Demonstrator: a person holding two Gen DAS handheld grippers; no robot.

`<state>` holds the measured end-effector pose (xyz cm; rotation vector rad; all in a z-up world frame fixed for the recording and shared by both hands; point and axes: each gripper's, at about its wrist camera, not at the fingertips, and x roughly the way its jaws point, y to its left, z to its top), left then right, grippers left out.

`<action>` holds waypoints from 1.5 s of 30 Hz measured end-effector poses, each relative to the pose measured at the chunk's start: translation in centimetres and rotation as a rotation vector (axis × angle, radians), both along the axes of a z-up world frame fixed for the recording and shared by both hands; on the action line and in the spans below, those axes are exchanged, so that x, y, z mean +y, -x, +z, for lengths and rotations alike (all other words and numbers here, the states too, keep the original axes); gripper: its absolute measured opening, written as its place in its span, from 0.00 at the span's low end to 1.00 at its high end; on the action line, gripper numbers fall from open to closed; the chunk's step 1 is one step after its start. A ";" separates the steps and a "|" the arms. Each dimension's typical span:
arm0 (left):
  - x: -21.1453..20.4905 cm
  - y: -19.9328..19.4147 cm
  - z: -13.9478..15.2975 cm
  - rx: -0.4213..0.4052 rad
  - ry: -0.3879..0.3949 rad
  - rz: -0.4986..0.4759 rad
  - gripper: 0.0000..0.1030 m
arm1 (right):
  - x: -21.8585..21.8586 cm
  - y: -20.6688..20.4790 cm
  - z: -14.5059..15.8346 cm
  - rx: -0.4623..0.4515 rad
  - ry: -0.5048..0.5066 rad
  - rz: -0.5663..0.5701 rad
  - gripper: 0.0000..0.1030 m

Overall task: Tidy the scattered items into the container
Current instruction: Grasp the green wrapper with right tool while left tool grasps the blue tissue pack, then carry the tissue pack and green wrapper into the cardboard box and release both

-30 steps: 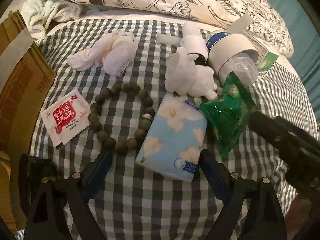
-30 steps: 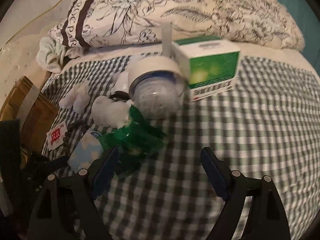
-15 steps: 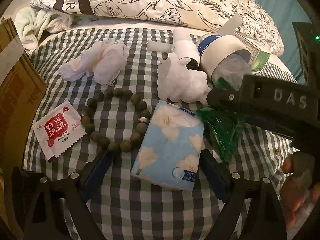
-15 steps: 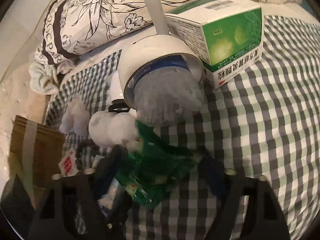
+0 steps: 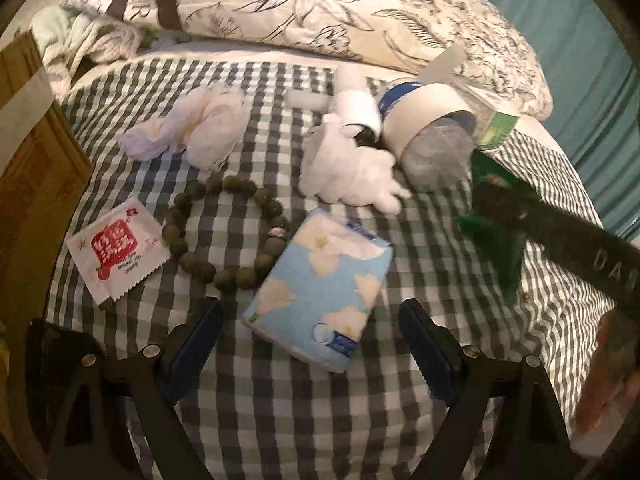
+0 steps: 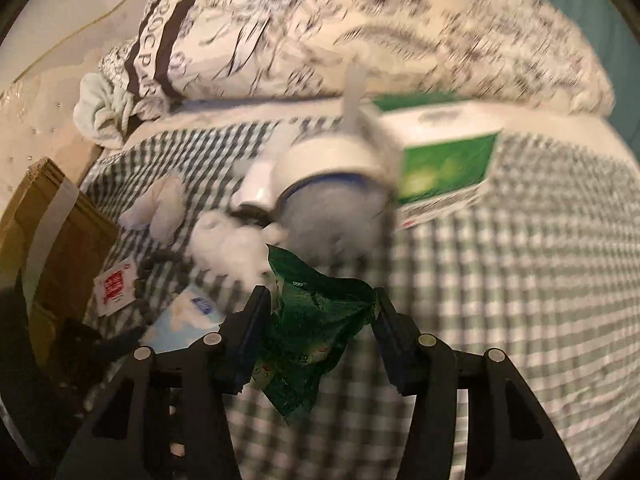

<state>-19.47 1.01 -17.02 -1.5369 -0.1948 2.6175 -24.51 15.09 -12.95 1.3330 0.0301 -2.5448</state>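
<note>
Bed [image 5: 320, 400] covered by green-and-white checked sheet, wrinkled toward right edge of frame. Floral black-and-white pillow [image 5: 320, 12] across the top, lettered dark bands at its left end; pale green cloth [image 5: 68, 40] bunched at upper left. Teal wall or curtain [image 5: 580, 32] at upper right; cannot tell which. Cardboard box [image 5: 32, 168] along left edge, pale tape strip across its flap.

Scattered on sheet, left wrist view: red-and-white sachet [image 5: 118, 250] at left, ring of dark beads [image 5: 224, 228] beside it, blue flowered tissue pack [image 5: 320, 288] at centre, touching the beads. Crumpled white tissue [image 5: 192, 132] upper centre-left, white fluffy toy [image 5: 352, 172] centre-right, tape roll [image 5: 424, 120] with clear plastic inside, small white bottle [image 5: 356, 106] just beside it. Green-and-white carton [image 6: 448, 172] behind roll, blurred in right wrist view.

Left tongs [image 5: 312, 332] spread wide, empty, low over near end of tissue pack, pads not touching.

Right tongs [image 6: 320, 312] just been closing, now pinching crumpled green packet [image 6: 316, 320] between both pads; packet raised off sheet, lower centre of frame.
</note>
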 end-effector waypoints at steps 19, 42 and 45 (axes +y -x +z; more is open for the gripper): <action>-0.3 -1.2 4.0 0.071 0.031 -0.064 0.61 | 2.4 -1.8 2.1 0.016 0.039 -0.038 0.50; -4.3 -8.7 13.7 0.211 0.039 0.038 0.61 | -1.6 -11.1 10.2 0.181 0.041 0.083 0.50; -5.2 -10.0 15.1 0.233 0.042 0.059 0.61 | -2.3 -12.9 11.7 0.211 0.046 0.103 0.50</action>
